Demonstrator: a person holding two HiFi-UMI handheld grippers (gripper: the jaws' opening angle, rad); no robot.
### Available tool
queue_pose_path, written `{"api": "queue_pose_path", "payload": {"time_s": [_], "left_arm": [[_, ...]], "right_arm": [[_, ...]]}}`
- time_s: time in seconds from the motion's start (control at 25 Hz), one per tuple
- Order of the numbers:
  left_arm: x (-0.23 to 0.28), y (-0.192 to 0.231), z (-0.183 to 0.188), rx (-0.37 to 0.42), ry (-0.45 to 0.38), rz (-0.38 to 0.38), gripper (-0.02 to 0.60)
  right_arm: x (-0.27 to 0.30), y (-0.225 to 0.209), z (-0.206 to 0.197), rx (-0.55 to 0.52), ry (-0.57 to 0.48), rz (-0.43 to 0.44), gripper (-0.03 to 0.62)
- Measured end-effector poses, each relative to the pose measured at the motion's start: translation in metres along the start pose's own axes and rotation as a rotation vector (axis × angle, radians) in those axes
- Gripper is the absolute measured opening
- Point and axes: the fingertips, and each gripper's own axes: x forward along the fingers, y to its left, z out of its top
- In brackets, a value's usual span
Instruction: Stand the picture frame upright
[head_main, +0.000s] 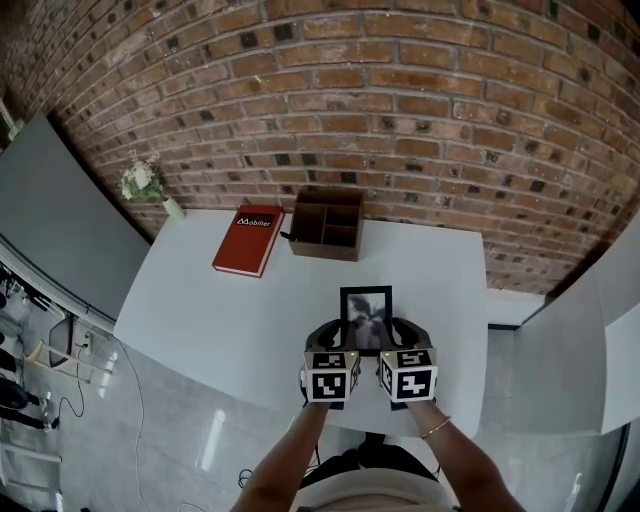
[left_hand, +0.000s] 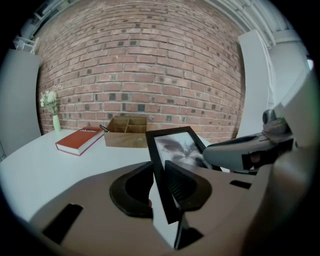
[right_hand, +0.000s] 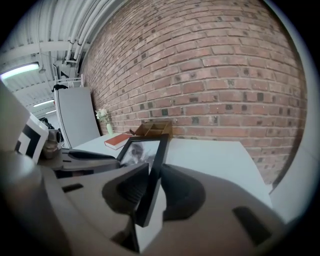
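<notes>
Far ahead and to the left of both grippers, a small vase of flowers (head_main: 171, 207) is seen at the back corner of the white bench (head_main: 200, 300). A red book (head_main: 248, 240) lies ahead and left of the left hand-held gripper (head_main: 327, 337). A wooden compartment box (head_main: 326, 224) is set almost straight ahead of that gripper, against the brick wall (head_main: 400, 100).

The left hand-held gripper is clenched on the left side rail of the picture frame (head_main: 366, 316), with the black rail pinched between its two pads. The frame is carried between the two grippers, near the front edge of the bench. Its glass is turned up and back toward the person, and its top edge is pointed toward the wall, so it is tilted rather than flat or upright. Whether its lower edge touches the bench cannot be told. The right hand-held gripper (head_main: 405, 337) is clamped on the opposite side rail in the same way.

The step in hand is judged to be the raising of the frame from a lying pose to a standing one, and it is about halfway done. For the next move, the top edge needs to be swung further up while both grips are held level with each other, and the bottom edge needs to be set squarely on the bench. No rear prop is visible, so the frame's balance should be checked before either grip is eased.
</notes>
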Motion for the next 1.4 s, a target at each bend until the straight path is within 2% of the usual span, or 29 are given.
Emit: {"api": "queue_pose_path", "payload": {"time_s": [0.32,0.56,1.0,1.4], "left_arm": [[0.006,0.021,0.037,0.006,-0.055,0.049,0.067],[0.014,0.044,0.050,0.020,-0.066,0.051,0.067],[0.061,0.104,0.065,0.071,-0.051,-0.032,0.067],[0.114,0.134,0.068,0.099,-0.027,-0.136,0.067]], "right_arm": [[0.018,0.006,0.039,-0.045,-0.043,0.043,0.081],[0.039,0.018,0.054,-0.058,-0.056,0.046,0.081],[0.106,0.038,0.069,-0.011,-0.054,-0.039,0.081],[0.157,0.034,0.074,0.008,-0.061,-0.143,0.081]]}}
